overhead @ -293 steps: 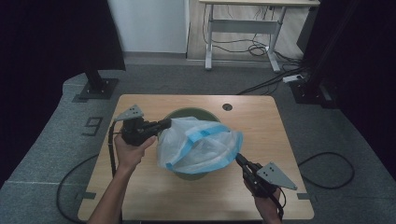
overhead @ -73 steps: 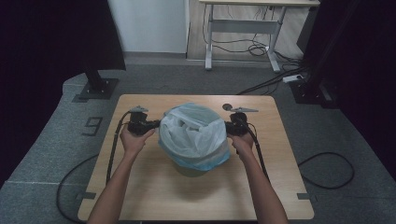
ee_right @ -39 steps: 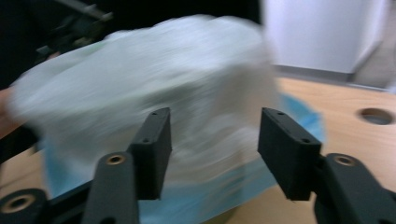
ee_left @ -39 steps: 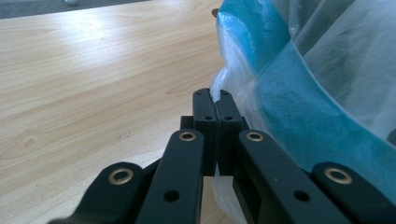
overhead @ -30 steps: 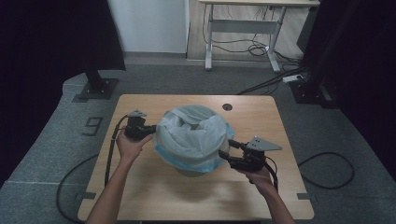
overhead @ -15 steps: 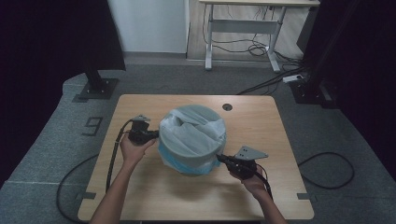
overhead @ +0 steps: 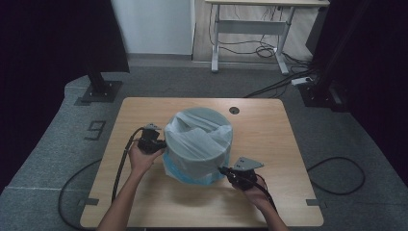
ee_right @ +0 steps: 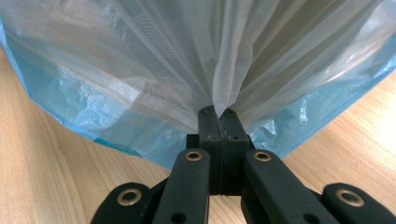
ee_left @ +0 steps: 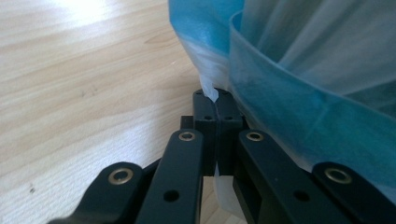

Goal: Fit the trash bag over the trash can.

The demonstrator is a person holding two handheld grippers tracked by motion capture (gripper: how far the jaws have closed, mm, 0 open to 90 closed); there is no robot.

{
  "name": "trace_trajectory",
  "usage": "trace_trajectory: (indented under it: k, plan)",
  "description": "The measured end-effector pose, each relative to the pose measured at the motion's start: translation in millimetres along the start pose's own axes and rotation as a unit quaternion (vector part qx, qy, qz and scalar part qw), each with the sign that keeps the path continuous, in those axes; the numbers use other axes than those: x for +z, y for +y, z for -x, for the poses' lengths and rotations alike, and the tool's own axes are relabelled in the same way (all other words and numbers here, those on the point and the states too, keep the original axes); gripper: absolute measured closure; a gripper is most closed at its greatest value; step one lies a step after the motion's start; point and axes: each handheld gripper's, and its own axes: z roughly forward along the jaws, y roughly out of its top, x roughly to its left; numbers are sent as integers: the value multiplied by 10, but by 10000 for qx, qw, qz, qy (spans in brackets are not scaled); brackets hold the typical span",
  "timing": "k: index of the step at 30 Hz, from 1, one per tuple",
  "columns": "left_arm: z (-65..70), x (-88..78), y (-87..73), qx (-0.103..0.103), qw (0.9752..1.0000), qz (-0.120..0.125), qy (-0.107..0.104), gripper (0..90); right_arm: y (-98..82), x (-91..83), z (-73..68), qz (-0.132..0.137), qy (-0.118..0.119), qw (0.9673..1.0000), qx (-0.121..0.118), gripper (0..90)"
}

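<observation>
A round grey bin (overhead: 210, 153) stands in the middle of the wooden table (overhead: 269, 130). A thin whitish bag with a blue hem (overhead: 197, 136) is draped over its rim and down its sides. My left gripper (overhead: 161, 145) is at the bin's left side, shut on a fold of the bag (ee_left: 212, 92) near the blue hem (ee_left: 299, 116). My right gripper (overhead: 223, 169) is at the bin's front right, low by the table. It is shut on a gathered bunch of the bag (ee_right: 222, 100), with the film (ee_right: 154, 60) fanning out taut from its jaws.
A small round cable hole (overhead: 234, 110) sits in the table behind the bin. Cables trail from both grippers off the table's front edge. Beyond the table are grey carpet, a black stand base (overhead: 100, 90) and a desk frame (overhead: 250, 29).
The right gripper has moved down and toward the table's front, pulling the bag lower on the bin's front right. The left gripper has sunk a little at the bin's left side.
</observation>
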Motion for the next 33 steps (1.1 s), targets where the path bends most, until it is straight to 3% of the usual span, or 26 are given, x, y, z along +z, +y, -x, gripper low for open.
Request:
trace_trajectory:
  k: [10, 13, 15, 17, 20, 26, 33]
  plan:
    - [5, 3, -7, 101, 9993, -183, 303, 871, -53, 15, 76, -203, -251, 9994, 97, 884]
    - [-17, -90, -12, 9, 9993, 4, 380, 730, -71, -35, 93, -132, -278, 9995, 100, 866]
    - [-33, -227, -34, 36, 9983, 289, 503, 618, -93, -101, 91, 114, -140, 9998, 108, 761]
    - [-50, -369, -57, 31, 9973, 495, 544, 516, -103, -176, 81, 303, -214, 9993, 100, 674]
    - [-58, -559, -79, 29, 9969, 576, 542, 391, -108, -274, 89, 534, -305, 9979, 208, 560]
    - [-23, -870, -84, 56, 9958, 825, 382, 341, -116, -427, 125, 849, -589, 9939, 391, 447]
    - [36, -957, -45, 69, 9957, 905, 166, 317, -217, -579, 169, 975, -778, 9900, 656, 397]
